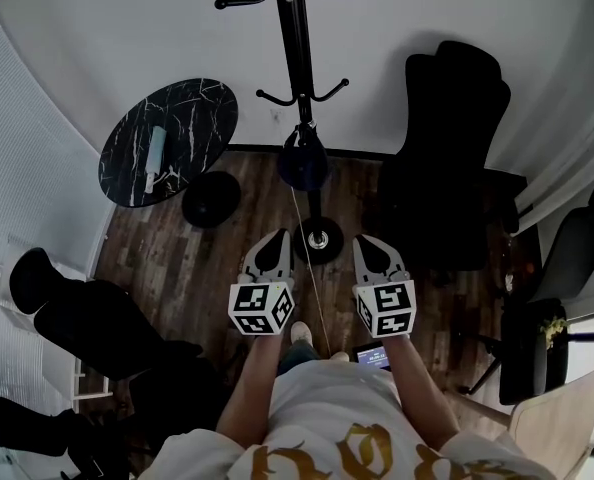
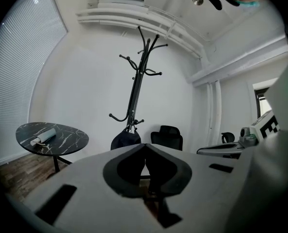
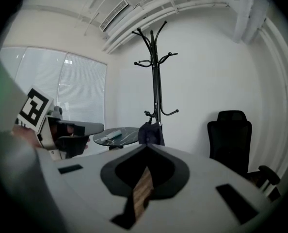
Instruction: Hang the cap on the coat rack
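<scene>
1. The left gripper (image 1: 280, 235) has its two fingers pressed together, with nothing between them.
2. The right gripper (image 1: 363, 239) matches it: the fingertips meet and it holds nothing. Only the wood floor shows behind them.
3. At twelve o'clock from both grippers, the dark cap (image 1: 303, 162) hangs on a low hook of the black coat rack (image 1: 295, 38). It is well apart from either gripper.
4. The hanging looks finished. To do this step well, I would hold both grippers back, level and closed, clear of the pole so the cap is not knocked loose.
5. Counted, there are two grippers, one cap and one coat rack. One round marble table (image 1: 197, 118) sits at ten o'clock with one pale roll (image 1: 156, 151) lying on it. One black office chair (image 1: 452, 118) stands at two o'clock.
</scene>
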`<move>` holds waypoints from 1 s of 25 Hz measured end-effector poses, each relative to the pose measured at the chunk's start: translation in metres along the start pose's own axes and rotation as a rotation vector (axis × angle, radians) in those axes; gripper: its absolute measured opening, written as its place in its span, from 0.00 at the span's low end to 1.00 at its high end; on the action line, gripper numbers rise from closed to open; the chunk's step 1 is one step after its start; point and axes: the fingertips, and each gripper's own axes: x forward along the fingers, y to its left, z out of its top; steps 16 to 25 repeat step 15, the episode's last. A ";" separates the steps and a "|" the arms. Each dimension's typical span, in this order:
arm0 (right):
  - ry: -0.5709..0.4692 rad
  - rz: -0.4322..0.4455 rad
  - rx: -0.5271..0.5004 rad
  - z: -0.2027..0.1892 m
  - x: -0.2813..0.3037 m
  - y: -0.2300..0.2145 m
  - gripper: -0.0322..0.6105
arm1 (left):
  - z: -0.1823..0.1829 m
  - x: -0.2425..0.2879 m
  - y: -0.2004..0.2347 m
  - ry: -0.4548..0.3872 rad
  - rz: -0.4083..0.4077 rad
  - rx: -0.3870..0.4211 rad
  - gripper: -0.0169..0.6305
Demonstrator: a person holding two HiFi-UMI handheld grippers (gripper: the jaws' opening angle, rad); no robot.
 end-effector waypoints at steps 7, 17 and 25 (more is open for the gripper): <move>0.015 0.001 0.005 -0.008 -0.001 -0.002 0.07 | -0.006 0.001 -0.001 0.006 0.000 -0.006 0.06; 0.029 0.005 0.008 -0.012 0.006 0.001 0.07 | -0.014 0.003 0.006 0.031 -0.001 -0.019 0.06; 0.029 0.005 0.008 -0.012 0.006 0.001 0.07 | -0.014 0.003 0.006 0.031 -0.001 -0.019 0.06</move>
